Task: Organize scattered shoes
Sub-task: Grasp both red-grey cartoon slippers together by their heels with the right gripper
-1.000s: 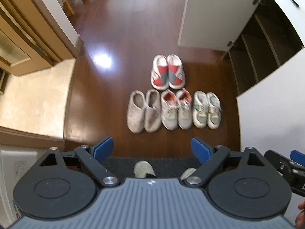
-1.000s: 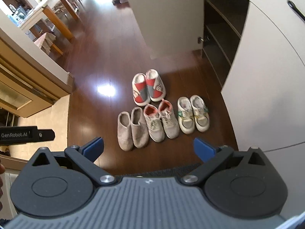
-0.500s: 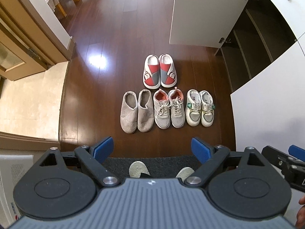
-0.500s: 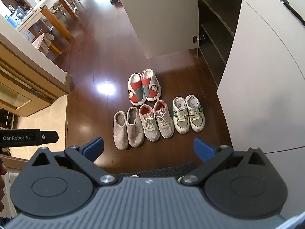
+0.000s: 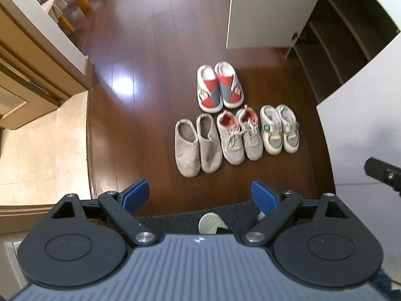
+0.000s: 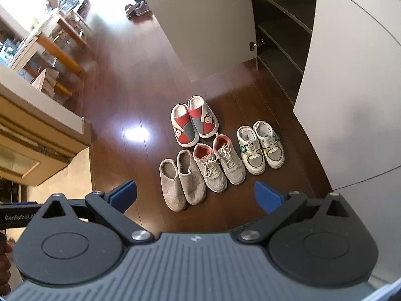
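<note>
Several pairs of shoes stand side by side on the dark wood floor. Beige slippers [image 5: 198, 146] [image 6: 181, 181], grey sneakers with pink lining [image 5: 239, 135] [image 6: 219, 166] and white sneakers with green tags [image 5: 279, 130] [image 6: 260, 148] form a row. Red-and-grey slippers [image 5: 219, 87] [image 6: 194, 121] sit behind them. My left gripper [image 5: 200, 197] is open and empty, high above the floor, short of the row. My right gripper [image 6: 195, 197] is open and empty, likewise held back from the shoes.
An open shoe cabinet with dark shelves [image 5: 333, 32] [image 6: 278, 25] and a white door [image 5: 265, 10] [image 6: 200, 22] stands at the right. A dark mat [image 5: 200, 217] lies below me, with my feet on it. A tiled entry step [image 5: 42, 145] is at the left.
Both grippers have drifted slightly, so the shoes shift in view. The shoes themselves have not moved. Both grippers stay open.
</note>
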{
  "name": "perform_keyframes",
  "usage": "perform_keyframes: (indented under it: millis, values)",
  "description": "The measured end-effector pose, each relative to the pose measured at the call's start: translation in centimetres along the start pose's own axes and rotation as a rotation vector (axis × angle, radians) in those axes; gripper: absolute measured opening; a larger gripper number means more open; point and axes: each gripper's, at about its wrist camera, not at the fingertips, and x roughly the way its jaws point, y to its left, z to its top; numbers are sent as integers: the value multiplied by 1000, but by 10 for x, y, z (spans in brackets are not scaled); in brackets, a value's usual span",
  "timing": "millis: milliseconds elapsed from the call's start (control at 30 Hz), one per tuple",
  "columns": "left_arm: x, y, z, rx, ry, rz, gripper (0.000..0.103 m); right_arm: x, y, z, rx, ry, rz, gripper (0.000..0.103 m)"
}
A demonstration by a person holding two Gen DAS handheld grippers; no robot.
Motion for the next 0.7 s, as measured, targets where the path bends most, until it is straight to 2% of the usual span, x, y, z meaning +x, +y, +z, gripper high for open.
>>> perform_keyframes:
  millis: [167, 267, 400, 500, 633, 700]
  values:
    - [28, 0, 30, -9, 35, -2, 91, 18, -1, 18, -64, 28, -55, 99]
    - [42, -8, 58, -19, 13, 2, 91, 42, -9, 45, -60, 57, -57, 99]
    - [61, -19, 95, -32, -17, 8, 91, 91, -15, 94, -54, 129, -20, 99]
    - [93, -31, 128, -39, -21, 6, 91, 123, -19, 124, -98, 144, -18, 98]
    - [135, -40, 155, -34, 34, 5, 91, 174, -25, 167, -137, 139, -21, 97]
    - [158, -41, 163, -14, 51, -9, 91, 195, -31, 177, -110, 137, -29, 97]
